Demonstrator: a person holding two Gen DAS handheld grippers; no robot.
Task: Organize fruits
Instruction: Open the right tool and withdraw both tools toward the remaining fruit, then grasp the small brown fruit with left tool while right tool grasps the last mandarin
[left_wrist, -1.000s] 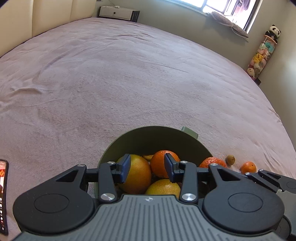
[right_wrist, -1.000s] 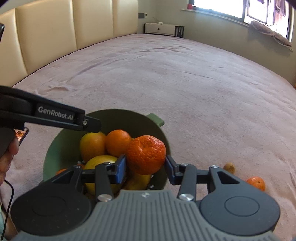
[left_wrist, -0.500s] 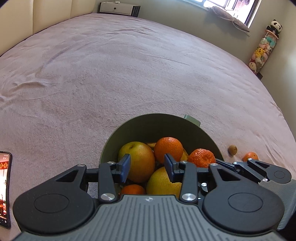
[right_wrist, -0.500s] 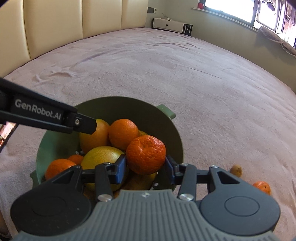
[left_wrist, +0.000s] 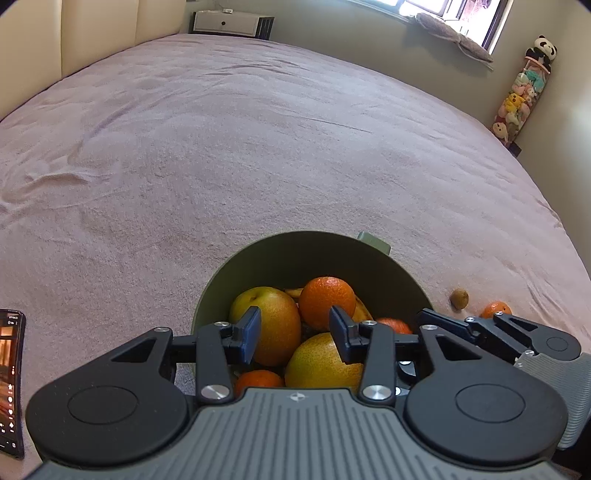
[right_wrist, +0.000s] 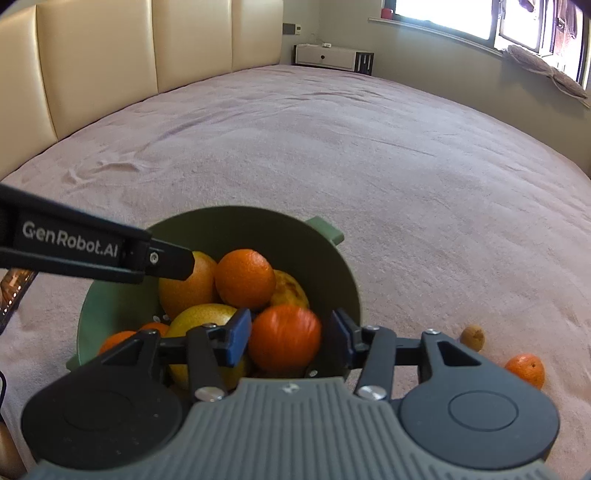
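Over the green bowl (right_wrist: 328, 280), on the mauve bedspread (right_wrist: 369, 166), both tools are hovering at once. The right hand-held gripper (right_wrist: 286, 338) is sitting just above the near rim, its blue pads (right_wrist: 239, 334) spread apart, and a blurred mandarin (right_wrist: 283, 341) is showing between them; the right-hand pad is standing clear of the peel, while on the left side I cannot tell whether pad and fruit are touching. Behind that mandarin, toward 12 o'clock, an orange (right_wrist: 244, 277) is riding on top of the heap, with a yellow-orange pear (right_wrist: 186, 284) beside it at 9 o'clock and another pale pear (right_wrist: 207, 317) lying lower, nearer the tool.

The left hand-held gripper (left_wrist: 293, 334) is coming in from the bowl's 9 o'clock side, reaching across the rim, its fingers (left_wrist: 248, 334) parted and gripping nothing. Its black arm is crossing the right camera's picture with a white GenRobot.AI label on it.

Outside the bowl, off toward 3 o'clock, two pieces are lying on the bedspread: a small brown fruit (right_wrist: 472, 336) and, just beside it but nearer, a small mandarin (right_wrist: 525, 370). At 9 o'clock, by the left tool, a phone (left_wrist: 11, 380) is lying with its screen lit.
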